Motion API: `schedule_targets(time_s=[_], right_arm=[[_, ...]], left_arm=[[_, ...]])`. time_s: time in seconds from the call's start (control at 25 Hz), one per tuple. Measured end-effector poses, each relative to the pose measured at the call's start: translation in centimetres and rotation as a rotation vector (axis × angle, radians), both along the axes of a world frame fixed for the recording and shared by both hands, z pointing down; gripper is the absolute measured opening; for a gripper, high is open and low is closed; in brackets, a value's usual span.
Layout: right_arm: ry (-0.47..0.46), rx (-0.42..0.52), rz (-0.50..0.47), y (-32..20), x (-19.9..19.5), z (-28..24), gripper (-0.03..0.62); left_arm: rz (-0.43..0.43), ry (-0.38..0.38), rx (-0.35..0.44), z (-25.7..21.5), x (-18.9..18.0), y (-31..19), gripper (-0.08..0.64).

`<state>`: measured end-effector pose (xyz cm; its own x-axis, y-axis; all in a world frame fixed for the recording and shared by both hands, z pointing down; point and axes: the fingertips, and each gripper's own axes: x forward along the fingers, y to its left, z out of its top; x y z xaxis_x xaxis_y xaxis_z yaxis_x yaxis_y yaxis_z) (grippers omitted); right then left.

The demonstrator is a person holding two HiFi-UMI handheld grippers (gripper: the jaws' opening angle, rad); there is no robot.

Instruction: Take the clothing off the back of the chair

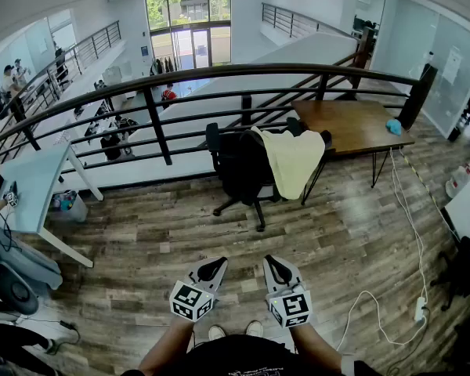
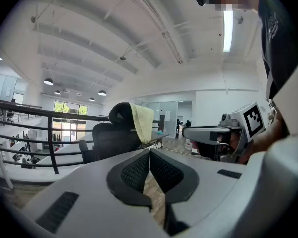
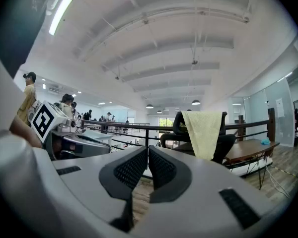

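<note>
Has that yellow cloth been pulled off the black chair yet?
No, the pale yellow garment is draped over the backrest of the black office chair by the railing.

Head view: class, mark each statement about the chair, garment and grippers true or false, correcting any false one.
1. The pale yellow garment hangs over the back of the black chair. True.
2. The left gripper holds the garment. False: its jaws are shut on nothing, well short of the chair.
3. The right gripper has its jaws together. True.
4. The chair stands at the pale desk on the left. False: it stands by the wooden table.
</note>
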<state>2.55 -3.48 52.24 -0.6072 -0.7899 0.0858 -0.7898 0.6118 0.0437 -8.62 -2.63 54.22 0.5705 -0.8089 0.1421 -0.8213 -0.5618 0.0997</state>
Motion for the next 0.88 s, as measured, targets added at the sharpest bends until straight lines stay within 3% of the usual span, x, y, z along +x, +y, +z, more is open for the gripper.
schedule_targets(time_s=[0.48,0.88], right_arm=[[0.008,0.049,0.018,1.6,-1.6,-1.6,0.023],[-0.036,0.067,0.024,1.6,-1.5,-2.1,0.023]], left_arm=[[0.005,0.018,0.012,-0.2,-1.5,2.0,0.014],[-0.005,0.02,0.01,-0.1,-1.9,2.5,0.014]])
